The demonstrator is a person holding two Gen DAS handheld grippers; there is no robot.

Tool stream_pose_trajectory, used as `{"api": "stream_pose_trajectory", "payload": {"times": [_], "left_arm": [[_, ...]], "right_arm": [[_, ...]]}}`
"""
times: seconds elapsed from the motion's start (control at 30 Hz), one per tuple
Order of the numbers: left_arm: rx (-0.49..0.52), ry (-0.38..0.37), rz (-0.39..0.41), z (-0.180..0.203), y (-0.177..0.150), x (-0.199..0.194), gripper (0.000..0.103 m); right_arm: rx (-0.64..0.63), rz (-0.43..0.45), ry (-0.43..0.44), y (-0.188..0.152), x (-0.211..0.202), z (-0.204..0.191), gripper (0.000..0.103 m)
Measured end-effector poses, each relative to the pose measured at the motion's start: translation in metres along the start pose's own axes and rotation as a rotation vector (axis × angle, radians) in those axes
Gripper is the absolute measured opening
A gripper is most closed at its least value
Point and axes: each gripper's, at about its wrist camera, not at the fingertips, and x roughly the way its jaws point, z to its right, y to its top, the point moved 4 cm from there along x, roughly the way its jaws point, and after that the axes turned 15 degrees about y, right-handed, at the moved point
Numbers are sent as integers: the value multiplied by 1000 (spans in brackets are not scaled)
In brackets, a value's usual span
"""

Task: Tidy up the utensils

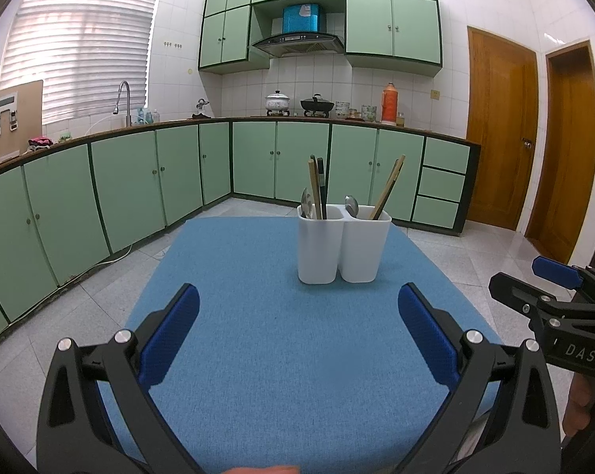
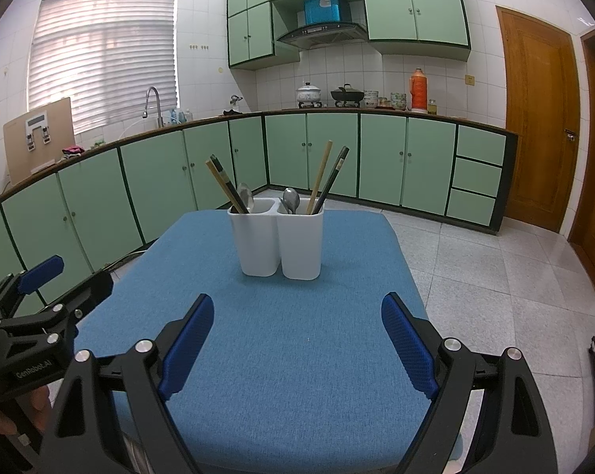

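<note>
Presently: we hold both claws low over the near part of the bench (image 1: 258, 355), nothing between the pads of either.
Left claw (image 1: 297, 339): jaws wide, blue pads well apart, bare blue cloth between them; we judge it parked here so the holder stays in clear sight ahead.
Right claw (image 2: 297, 349): wide as well, empty; from the left wrist view it shows at the far right edge (image 1: 550, 288), beside the left one, not touching it.
Holder (image 2: 279, 237): white twin-compartment cup, upright, standing ahead of both claws near the far part of the cloth, well apart from the pads.
Left compartment, from the right claw: two chopsticks (image 2: 224, 185) leaning left and a spoon (image 2: 245, 195), bowl up.
Right compartment: another spoon (image 2: 291, 199) and two more chopsticks (image 2: 329, 175) leaning right.
Why so: each side carries a mix of both kinds; we judge the sorting not yet done, one kind per compartment being the likely aim.
Handles: they stick up above the rim, free to pinch from above.
Risk: thin sticks may slip or drag a neighbour when lifted; the light cup could tip.
</note>
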Motion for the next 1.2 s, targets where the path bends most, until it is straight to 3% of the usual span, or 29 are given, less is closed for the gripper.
{"api": "stream_pose_trajectory", "payload": {"times": [1.2], "left_arm": [[0, -1, -5, 0, -3, 2, 98]], "right_arm": [[1, -9, -1, -5, 4, 1, 85]]}}
